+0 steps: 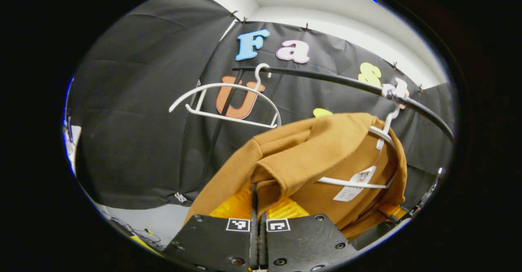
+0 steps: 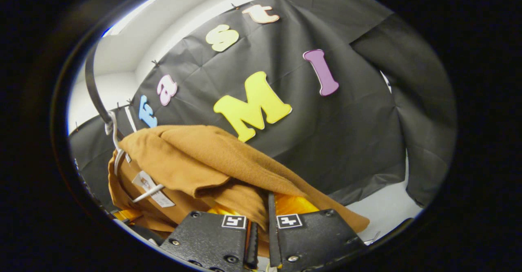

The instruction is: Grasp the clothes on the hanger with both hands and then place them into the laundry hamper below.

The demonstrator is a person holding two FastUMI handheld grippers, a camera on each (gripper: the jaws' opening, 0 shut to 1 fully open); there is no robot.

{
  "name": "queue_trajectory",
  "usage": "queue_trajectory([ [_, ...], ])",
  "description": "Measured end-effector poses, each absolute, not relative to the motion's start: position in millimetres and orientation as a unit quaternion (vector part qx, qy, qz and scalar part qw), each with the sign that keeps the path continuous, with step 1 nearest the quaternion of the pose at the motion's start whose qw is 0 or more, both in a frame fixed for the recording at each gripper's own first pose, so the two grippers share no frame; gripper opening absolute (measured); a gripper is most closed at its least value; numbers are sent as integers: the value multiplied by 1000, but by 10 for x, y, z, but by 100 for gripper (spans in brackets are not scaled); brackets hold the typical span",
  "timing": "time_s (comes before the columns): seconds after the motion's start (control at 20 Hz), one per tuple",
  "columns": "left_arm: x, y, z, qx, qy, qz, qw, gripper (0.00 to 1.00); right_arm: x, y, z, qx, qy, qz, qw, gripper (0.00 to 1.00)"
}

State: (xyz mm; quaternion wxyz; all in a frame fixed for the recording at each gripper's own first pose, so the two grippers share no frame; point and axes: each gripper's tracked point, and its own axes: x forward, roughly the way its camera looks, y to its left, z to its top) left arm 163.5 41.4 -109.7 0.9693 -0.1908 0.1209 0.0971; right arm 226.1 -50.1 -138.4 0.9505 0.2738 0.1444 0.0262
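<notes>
Nearest, the left tool (image 1: 257, 223) is clamped on a fold of the brown coat (image 1: 310, 158); the right tool (image 2: 261, 227) likewise pinches its cloth. The coat hangs on its white hanger (image 1: 385, 131) from the black rail (image 1: 326, 78) — best lifted evenly, both grips firm, before lowering; an empty hanger (image 1: 228, 100) hangs well apart.

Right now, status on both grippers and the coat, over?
Left gripper shut on the tan wool coat. Right gripper shut on its other side. Coat on white plastic hanger, hooked on black rail. Empty white hanger alongside.
</notes>
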Motion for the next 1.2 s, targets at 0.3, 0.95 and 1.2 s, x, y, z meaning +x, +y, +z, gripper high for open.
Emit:
queue_trajectory([
  [0.3,1634,543,-895,-215,114,91,966,6,2340,-597,-1162,331,121,36,935,14],
  [0.95,1715,772,-405,-283,90,45,954,1,2634,-586,-886,410,121,88,900,10],
  [1.2,1814,752,-330,-295,83,33,951,1,2797,-558,-865,413,125,102,896,8],
])
